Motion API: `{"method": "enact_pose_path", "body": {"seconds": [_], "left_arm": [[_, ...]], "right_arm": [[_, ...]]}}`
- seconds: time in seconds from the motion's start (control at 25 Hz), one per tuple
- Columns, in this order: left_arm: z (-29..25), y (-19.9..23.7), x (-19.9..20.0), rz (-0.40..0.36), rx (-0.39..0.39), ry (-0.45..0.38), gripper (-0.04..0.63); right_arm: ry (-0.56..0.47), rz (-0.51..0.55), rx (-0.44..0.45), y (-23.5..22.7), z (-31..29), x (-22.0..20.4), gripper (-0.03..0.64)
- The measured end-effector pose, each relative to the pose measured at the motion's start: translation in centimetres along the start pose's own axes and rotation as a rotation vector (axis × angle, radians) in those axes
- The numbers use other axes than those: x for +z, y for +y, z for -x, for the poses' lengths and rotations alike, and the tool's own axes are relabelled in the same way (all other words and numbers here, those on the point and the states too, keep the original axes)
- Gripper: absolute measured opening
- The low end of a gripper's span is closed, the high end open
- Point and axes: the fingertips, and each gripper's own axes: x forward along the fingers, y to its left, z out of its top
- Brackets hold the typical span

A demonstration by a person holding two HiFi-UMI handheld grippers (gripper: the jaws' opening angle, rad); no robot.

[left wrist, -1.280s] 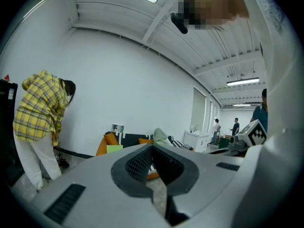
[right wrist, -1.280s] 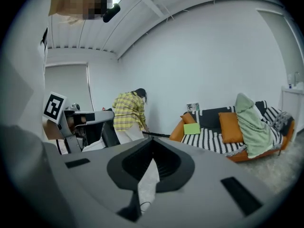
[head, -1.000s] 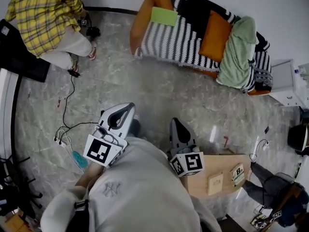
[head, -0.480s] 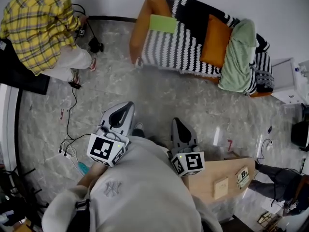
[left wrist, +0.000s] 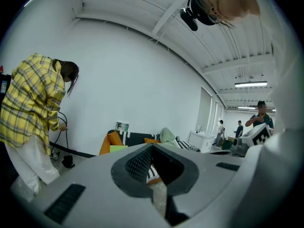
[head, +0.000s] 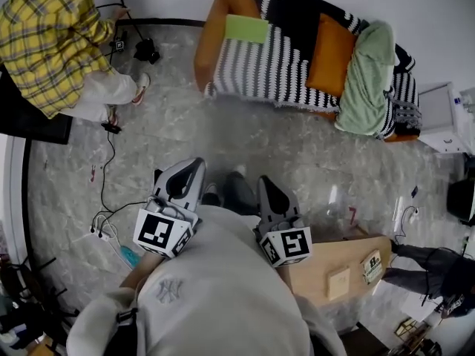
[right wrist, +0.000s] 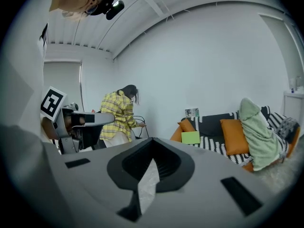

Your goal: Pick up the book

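Two grippers hang side by side over the marbled floor (head: 282, 147). The left gripper (head: 197, 163) and the right gripper (head: 264, 181) both have their jaws pressed together with nothing between them. Well apart from them, the green book (head: 246, 28) lies flat on the seat at one end of the striped sofa (head: 252, 69), just beside its orange armrest (head: 206, 43).
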Motion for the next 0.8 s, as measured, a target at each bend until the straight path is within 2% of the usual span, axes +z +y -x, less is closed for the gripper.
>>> {"method": "enact_pose_path", "body": {"seconds": [0.32,0.56,0.8], "left_arm": [[-4.2,1.5,0.9,0.019,0.093,-0.005,0.011],[-9.3,1.8,2.6,0.023,0.093,-0.041,0.011],[-13.7,3.5,4.1,0.021,0.130,-0.071,0.011]], "right_arm": [[0.024,-0.003,0.054,-4.0,-3.5,1.5,0.017],[0.020,0.012,0.082,-8.1,-7.1,3.3,0.017],[0.010,0.030,0.103,-11.6,-10.4,5.1,0.017]]}}
